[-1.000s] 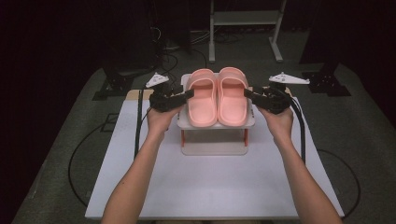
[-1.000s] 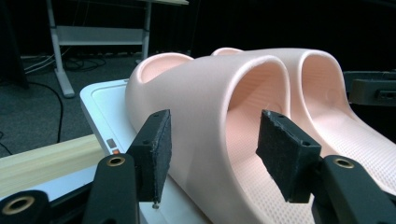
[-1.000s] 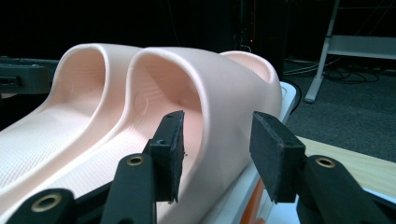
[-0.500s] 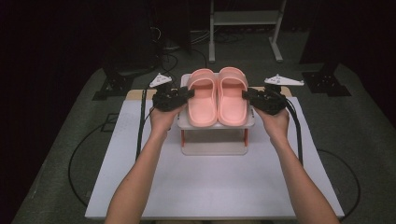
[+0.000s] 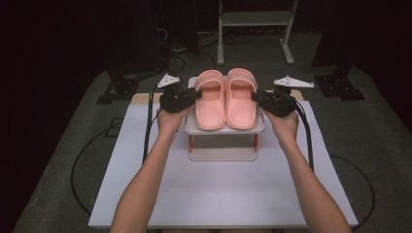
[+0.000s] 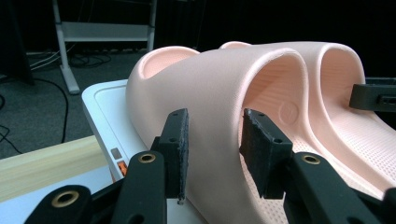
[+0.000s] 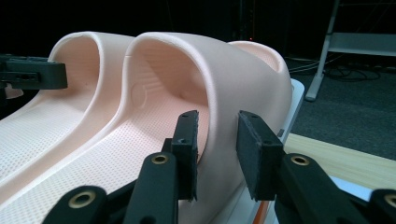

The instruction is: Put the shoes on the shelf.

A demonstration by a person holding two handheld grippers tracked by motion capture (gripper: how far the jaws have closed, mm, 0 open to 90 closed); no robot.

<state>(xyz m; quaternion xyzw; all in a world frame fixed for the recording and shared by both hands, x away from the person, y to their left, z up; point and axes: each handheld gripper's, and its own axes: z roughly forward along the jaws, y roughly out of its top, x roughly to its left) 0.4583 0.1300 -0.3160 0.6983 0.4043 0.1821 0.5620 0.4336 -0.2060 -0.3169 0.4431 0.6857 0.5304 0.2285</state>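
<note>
Our left tool (image 6: 212,147) pinched the outer strap wall of the left slipper (image 5: 210,99); our right tool (image 7: 217,147) had just closed on the right slipper (image 5: 241,97). Between the tools, both slippers sat on a small white rack (image 5: 226,153) on the white counter (image 5: 218,194). Our forearms reached forward, level.

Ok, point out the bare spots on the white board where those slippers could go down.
Free: the wide stretch of the white board between the forearms, in front of the white stand, and strips at either side. Crowded: the stand top, taken by both pink slippers and both grippers.
</note>
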